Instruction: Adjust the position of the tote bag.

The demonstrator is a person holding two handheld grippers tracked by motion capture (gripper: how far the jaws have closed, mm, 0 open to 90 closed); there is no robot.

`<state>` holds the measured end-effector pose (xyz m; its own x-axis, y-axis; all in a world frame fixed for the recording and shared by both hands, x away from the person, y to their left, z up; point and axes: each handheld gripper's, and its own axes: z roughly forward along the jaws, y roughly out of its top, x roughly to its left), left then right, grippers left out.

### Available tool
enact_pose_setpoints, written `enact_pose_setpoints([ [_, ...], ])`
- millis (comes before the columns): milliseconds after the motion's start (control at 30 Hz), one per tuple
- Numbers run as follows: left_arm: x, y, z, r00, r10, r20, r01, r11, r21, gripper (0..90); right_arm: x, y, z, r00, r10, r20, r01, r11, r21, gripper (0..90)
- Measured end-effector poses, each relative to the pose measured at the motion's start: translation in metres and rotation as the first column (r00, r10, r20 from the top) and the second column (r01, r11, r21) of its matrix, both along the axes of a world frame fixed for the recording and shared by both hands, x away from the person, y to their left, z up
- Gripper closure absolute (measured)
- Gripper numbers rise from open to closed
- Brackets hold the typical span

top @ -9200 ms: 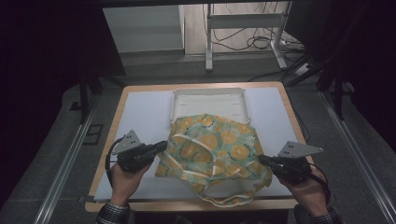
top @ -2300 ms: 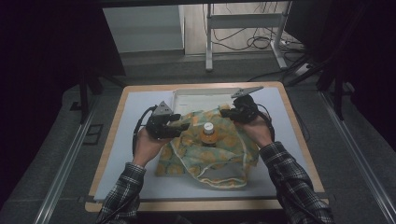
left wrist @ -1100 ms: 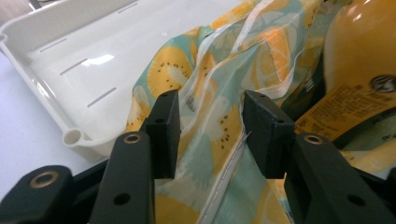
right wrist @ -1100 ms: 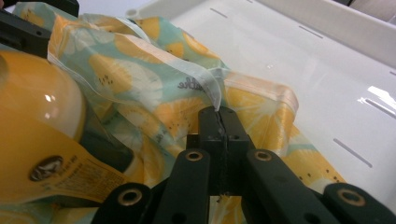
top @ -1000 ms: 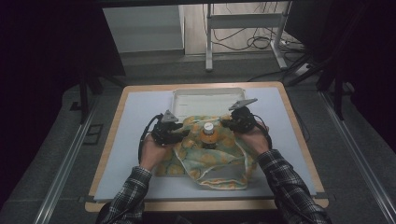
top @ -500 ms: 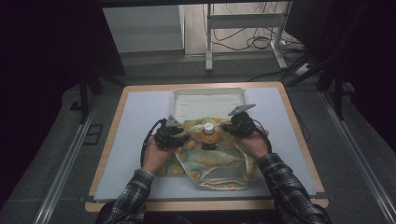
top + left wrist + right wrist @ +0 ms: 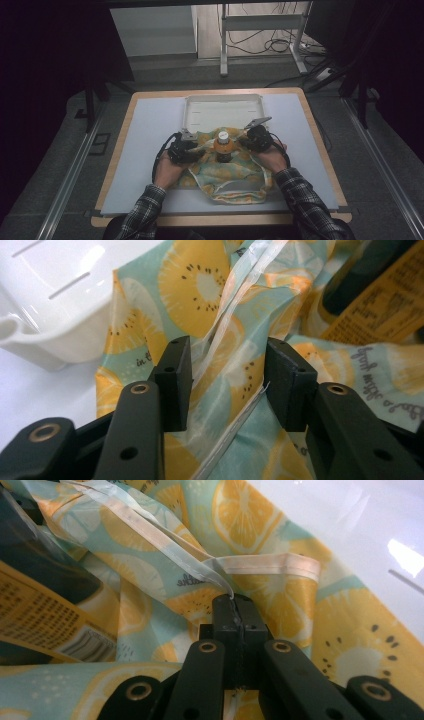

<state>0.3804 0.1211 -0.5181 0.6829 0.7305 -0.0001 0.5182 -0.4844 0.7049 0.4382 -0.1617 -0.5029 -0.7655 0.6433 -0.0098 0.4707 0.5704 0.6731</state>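
Observation:
A fruit-print bag (image 7: 227, 172) lies in the middle of the table, with a dark bottle (image 7: 223, 145) with an orange label and white cap standing upright in its mouth. My left gripper (image 7: 182, 150) is at the bag's left rim. Its jaws (image 7: 227, 385) are open, with a fold of the printed fabric (image 7: 220, 300) running between them. My right gripper (image 7: 257, 136) is at the right rim, where it (image 7: 235, 611) is shut on the bag's hemmed edge (image 7: 260, 565). The bottle's label (image 7: 372, 302) shows beside each gripper (image 7: 42, 615).
A white tray (image 7: 222, 107) sits just behind the bag, and its corner (image 7: 45, 305) is close to my left gripper. The pale mat (image 7: 145, 135) covers the table, whose wooden edge (image 7: 320, 140) runs on the right. Both forearms wear plaid sleeves (image 7: 305, 200).
Both grippers went from the table's front to the bag's far rim. The bottle now stands exposed, with the fabric pulled down around it. In the last second both hands drew slightly toward the person.

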Motion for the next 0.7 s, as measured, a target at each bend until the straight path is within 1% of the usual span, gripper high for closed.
enact_pose_setpoints([
  [33,-0.001,-0.001,-0.001,1.0000,-0.004,-0.001,0.004,1.0000,0.007,55.4,0.000,0.000,-0.001,1.0000,0.000,-0.001,0.000,1.0000,-0.002,89.2],
  [100,-0.002,-0.002,-0.004,1.0000,-0.004,-0.002,0.004,1.0000,0.009,55.2,0.000,-0.001,-0.004,1.0000,-0.001,-0.003,0.001,1.0000,-0.005,89.2],
  [133,-0.003,-0.003,-0.005,1.0000,-0.008,-0.002,0.008,0.9998,0.020,55.1,0.000,-0.001,-0.005,1.0000,0.001,-0.002,-0.001,1.0000,-0.005,89.1],
  [300,-0.006,-0.005,-0.009,0.9999,-0.014,-0.006,0.014,0.9990,0.043,54.0,-0.002,-0.002,-0.012,1.0000,0.007,0.002,-0.007,0.9994,-0.033,87.9],
  [367,-0.007,-0.006,-0.011,0.9998,-0.016,-0.009,0.017,0.9986,0.050,53.6,-0.003,-0.002,-0.014,0.9999,0.010,-0.003,-0.010,0.9991,-0.041,85.2],
  [400,-0.008,-0.007,-0.012,0.9999,-0.014,-0.009,0.014,0.9989,0.045,53.4,-0.003,-0.003,-0.014,0.9999,0.014,-0.007,-0.015,0.9994,-0.031,81.8],
  [467,-0.008,-0.007,-0.012,0.9998,-0.019,-0.009,0.019,0.9986,0.050,52.8,-0.004,-0.004,-0.012,0.9997,0.019,-0.012,-0.019,0.9998,-0.010,74.0],
  [500,-0.009,-0.007,-0.012,0.9998,-0.019,-0.009,0.019,0.9986,0.050,52.5,-0.005,-0.004,-0.009,0.9997,0.023,-0.006,-0.023,0.9997,-0.005,71.6],
  [600,-0.011,-0.008,-0.011,0.9997,-0.022,-0.007,0.022,0.9987,0.045,51.8,-0.011,-0.004,0.003,0.9995,0.032,0.005,-0.032,0.9994,0.016,68.2],
  [633,-0.012,-0.008,-0.011,0.9998,-0.021,-0.006,0.021,0.9987,0.046,51.5,-0.014,-0.004,0.008,0.9991,0.039,0.015,-0.039,0.9991,0.017,68.0],
  [700,-0.014,-0.008,-0.010,0.9997,-0.023,-0.001,0.023,0.9987,0.045,50.4,-0.021,-0.002,0.016,0.9987,0.048,0.018,-0.048,0.9985,0.027,69.4],
])
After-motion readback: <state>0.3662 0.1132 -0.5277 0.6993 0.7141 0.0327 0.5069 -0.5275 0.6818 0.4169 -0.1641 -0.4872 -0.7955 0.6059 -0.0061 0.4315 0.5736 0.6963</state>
